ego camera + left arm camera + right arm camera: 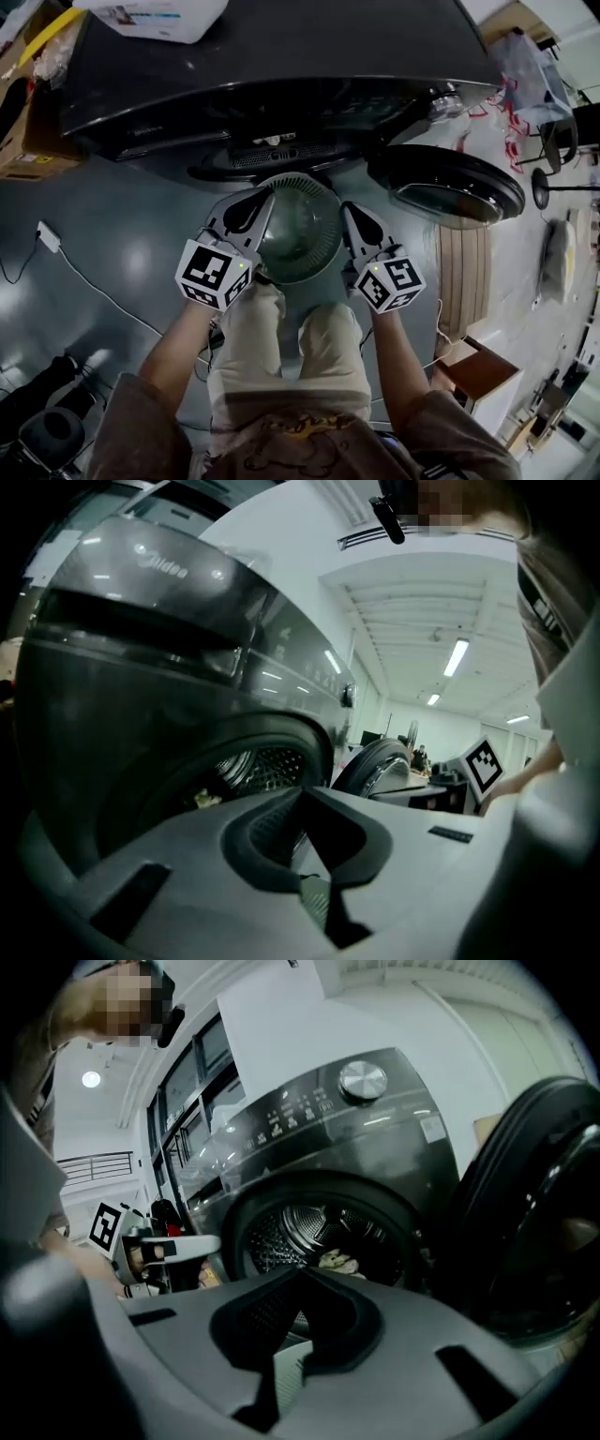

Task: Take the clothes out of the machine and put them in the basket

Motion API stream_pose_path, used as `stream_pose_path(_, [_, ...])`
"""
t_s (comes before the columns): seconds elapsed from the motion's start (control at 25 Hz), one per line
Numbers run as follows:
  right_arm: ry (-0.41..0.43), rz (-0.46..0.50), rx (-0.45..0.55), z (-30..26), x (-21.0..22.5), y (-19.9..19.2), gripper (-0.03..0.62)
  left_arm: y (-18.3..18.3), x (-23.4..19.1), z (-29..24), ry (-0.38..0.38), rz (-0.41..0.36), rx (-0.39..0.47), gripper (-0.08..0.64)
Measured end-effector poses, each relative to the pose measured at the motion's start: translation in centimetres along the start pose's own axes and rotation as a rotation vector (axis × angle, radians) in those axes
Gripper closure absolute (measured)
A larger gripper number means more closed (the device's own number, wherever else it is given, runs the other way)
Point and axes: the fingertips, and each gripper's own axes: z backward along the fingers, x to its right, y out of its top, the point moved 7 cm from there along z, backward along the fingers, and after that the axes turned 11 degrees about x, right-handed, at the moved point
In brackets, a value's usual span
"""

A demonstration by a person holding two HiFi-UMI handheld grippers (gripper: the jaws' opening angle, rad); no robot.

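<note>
Left hand-held gripper (pixel 257 204) and right hand-held gripper (pixel 353 214), jaws pressed together and empty, flank the basket (pixel 319 212) below the machine (pixel 281 66); clothes (pixel 337 1262) lie inside the drum, so unloading looks unstarted.

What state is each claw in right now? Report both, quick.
Left claw: closed, jaws together, holding nothing.
Right claw: closed, jaws together, holding nothing.

Overhead; two low views toward washer (pixel 375 1138)
</note>
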Motion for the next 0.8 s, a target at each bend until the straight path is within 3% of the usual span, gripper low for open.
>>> stream_pose_path(0.16, [0.043,0.050,0.020,-2.5,2.1,-5.6,0.597,-6.0,-2.0,-0.2,0.020,-0.003,0.020,0.555])
stream_pose_path(0.4, [0.107,0.033,0.049,-4.4,4.4,-12.6,0.597,-13.0,-3.9,-0.9,0.009,-0.034,0.062,0.555])
stream_pose_path(0.8, [0.195,0.115,0.096,-6.1,6.2,-16.6,0.597,-17.5,-4.4,-1.6,0.013,-0.120,0.145,0.555])
